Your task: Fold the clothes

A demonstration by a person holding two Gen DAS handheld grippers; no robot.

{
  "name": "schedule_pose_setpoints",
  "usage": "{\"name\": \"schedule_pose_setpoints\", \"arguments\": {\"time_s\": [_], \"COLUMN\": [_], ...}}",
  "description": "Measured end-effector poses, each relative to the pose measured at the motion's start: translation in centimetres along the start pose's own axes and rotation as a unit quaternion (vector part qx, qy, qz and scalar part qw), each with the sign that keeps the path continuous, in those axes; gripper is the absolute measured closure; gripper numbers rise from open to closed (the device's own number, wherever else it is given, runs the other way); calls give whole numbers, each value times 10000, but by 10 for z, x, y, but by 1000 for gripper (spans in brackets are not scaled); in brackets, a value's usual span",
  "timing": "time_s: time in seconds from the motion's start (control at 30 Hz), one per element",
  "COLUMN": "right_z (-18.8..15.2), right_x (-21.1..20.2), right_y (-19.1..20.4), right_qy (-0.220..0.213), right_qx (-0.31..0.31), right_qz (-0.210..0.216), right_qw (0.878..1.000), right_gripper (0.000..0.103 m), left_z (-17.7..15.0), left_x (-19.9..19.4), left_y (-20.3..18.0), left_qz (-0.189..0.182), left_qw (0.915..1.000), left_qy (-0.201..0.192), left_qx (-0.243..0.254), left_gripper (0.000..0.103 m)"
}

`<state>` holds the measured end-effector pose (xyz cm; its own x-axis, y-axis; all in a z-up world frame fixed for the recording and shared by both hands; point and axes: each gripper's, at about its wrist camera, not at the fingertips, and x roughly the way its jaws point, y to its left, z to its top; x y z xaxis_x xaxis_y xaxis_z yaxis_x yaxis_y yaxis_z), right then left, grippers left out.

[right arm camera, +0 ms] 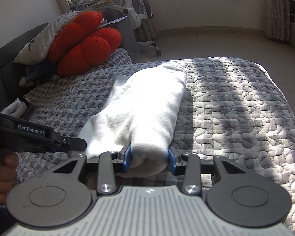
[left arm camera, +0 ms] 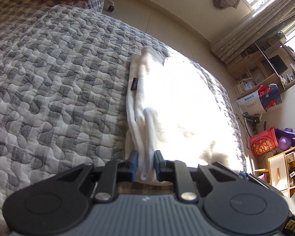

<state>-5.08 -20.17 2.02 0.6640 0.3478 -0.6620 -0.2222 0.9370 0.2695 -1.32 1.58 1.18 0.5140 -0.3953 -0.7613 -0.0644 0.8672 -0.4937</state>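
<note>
Both grippers, left gripper (left arm camera: 145, 166) and right gripper (right arm camera: 149, 158), pinch the near end of a folded white fleece garment (right arm camera: 143, 106) lying on a grey checked quilted bedspread (right arm camera: 236, 106).

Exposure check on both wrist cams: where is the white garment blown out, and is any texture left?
Left wrist: sunlight clips most of the folded white fleece garment to pure white; only its shaded left edge near the left gripper keeps folds. Right wrist: the top is overexposed, but nap shows near the right gripper; striped sun bands cross the grey checked quilt.
</note>
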Motion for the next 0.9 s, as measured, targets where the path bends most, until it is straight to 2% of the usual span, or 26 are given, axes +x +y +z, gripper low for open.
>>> {"name": "schedule_pose_setpoints", "arguments": {"time_s": [0.1,0.17,0.27,0.4,0.47,0.5,0.57,0.67,0.8,0.9], "right_z": [-4,-6,-9,-13,-15,-21,-35,-53,-76,-86], "right_x": [5,1,-5,-13,-18,-20,-21,-15,9,24], "right_y": [-9,-3,9,24,31,43,65,92,120,133], "right_qy": [136,1,-230,-537,-689,-851,-997,-872,-729,-660], "right_qx": [102,-209,-723,-1404,-1741,-2169,-2817,-3355,-4027,-4299], "right_qz": [88,-94,-398,-800,-999,-1118,-879,-222,-174,-218], "right_qw": [9998,9997,9963,9854,9772,9660,9502,9377,9123,9002], "right_gripper": [60,58,52,46,45,45,44,45,45,45], "left_z": [-1,1,4,5,7,9,12,16,18,19], "left_x": [-4,-8,-11,-10,-13,-14,-18,-21,-22,-23], "left_y": [12,17,21,19,20,21,27,34,38,40], "left_qz": [-24,-58,-122,-158,-166,-166,-146,-41,70,47], "left_qw": [9999,9997,9994,9994,9992,9989,9981,9971,9963,9960], "left_qy": [-19,-61,-96,-57,-76,-93,-141,-120,-20,-26], "left_qx": [-148,-245,-311,-309,-365,-421,-582,-747,-851,-897], "left_gripper": [67,58,53,51,51,51,50,50,50,49]}}
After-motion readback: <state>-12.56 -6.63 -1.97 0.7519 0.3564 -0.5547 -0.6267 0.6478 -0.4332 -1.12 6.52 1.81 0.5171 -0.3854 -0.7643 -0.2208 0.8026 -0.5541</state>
